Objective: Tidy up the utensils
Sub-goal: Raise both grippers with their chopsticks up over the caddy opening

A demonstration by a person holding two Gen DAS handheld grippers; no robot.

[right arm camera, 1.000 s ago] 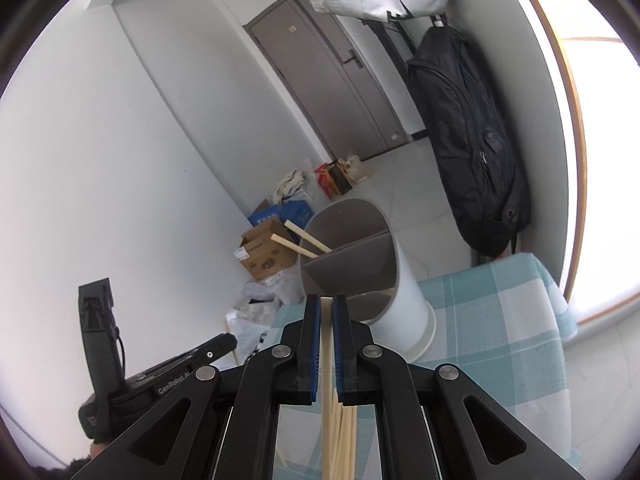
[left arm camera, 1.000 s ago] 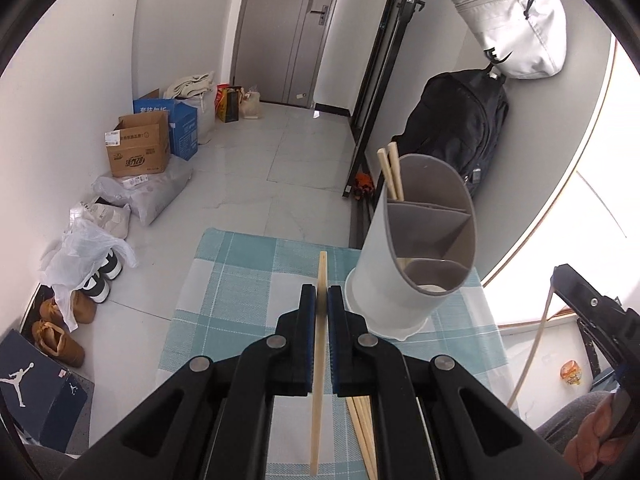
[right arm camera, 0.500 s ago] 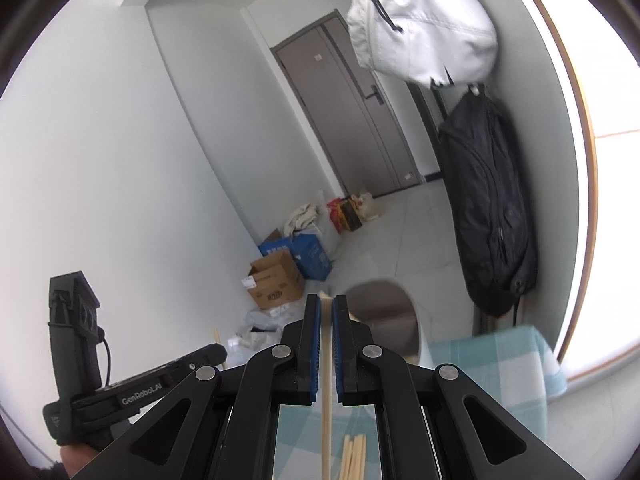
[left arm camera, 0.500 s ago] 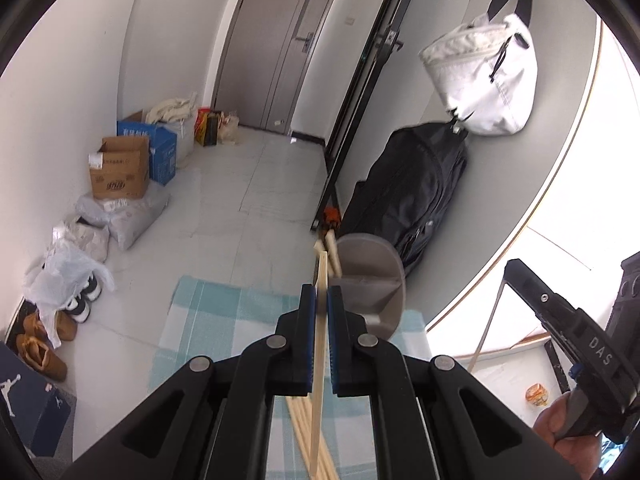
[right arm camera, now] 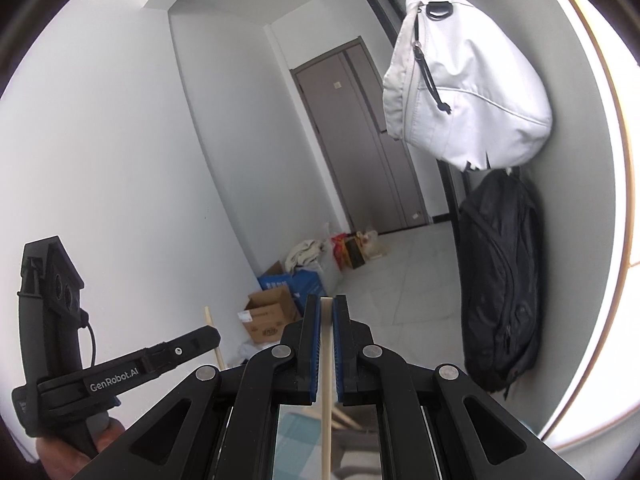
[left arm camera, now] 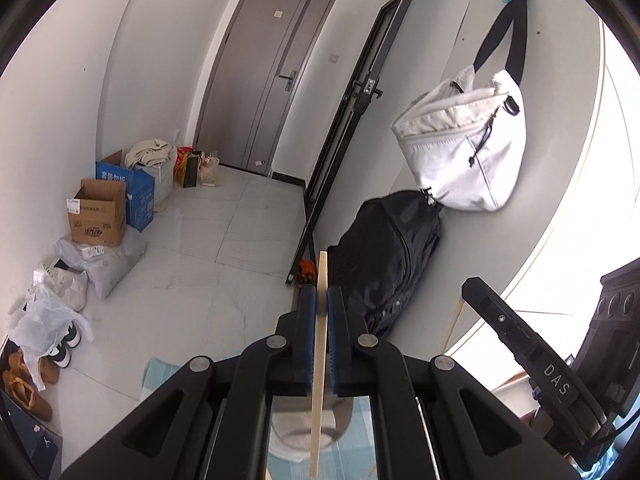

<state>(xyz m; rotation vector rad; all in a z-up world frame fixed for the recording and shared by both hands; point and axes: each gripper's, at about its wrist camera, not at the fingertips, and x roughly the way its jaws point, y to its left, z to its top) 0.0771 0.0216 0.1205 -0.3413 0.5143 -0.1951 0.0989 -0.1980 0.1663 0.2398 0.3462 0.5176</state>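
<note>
Left wrist only: utensil holder (left arm camera: 308,424) below.

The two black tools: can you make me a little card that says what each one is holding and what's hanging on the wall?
left tool: shut on a pale wooden chopstick
right tool: shut on another pale wooden chopstick
wall: white fabric bag hanging above a black backpack
below the left tool: grey utensil holder on a checked blue cloth
</note>
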